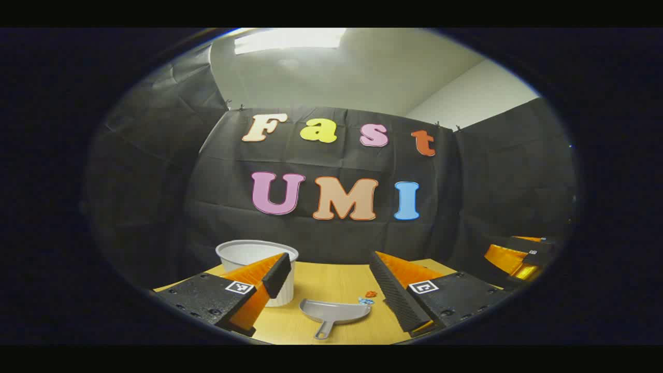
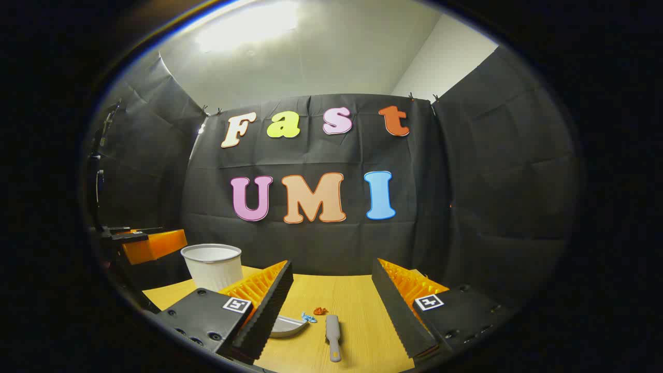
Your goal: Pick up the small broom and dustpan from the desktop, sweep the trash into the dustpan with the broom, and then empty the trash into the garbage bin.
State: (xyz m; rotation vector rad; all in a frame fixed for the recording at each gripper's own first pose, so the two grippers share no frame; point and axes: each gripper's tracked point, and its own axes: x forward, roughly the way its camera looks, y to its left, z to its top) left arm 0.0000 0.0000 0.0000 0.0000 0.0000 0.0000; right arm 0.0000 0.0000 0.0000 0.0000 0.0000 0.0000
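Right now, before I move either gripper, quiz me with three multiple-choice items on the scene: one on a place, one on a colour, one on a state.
1. Where do the trash bits lie?
A. inside the bin
B. on the desktop between dustpan and broom
C. in the dustpan

2. What colour is the garbage bin?
A. white
B. blue
C. green

3. How does the right gripper stand?
A. shut on the broom
B. shut on the dustpan
C. open, holding nothing

Answers:
1 B: the bits sit on the desktop, with the dustpan on one side and the broom on the other.
2 A: its ribbed wall is white.
3 C: its fingers stand wide apart above the broom.
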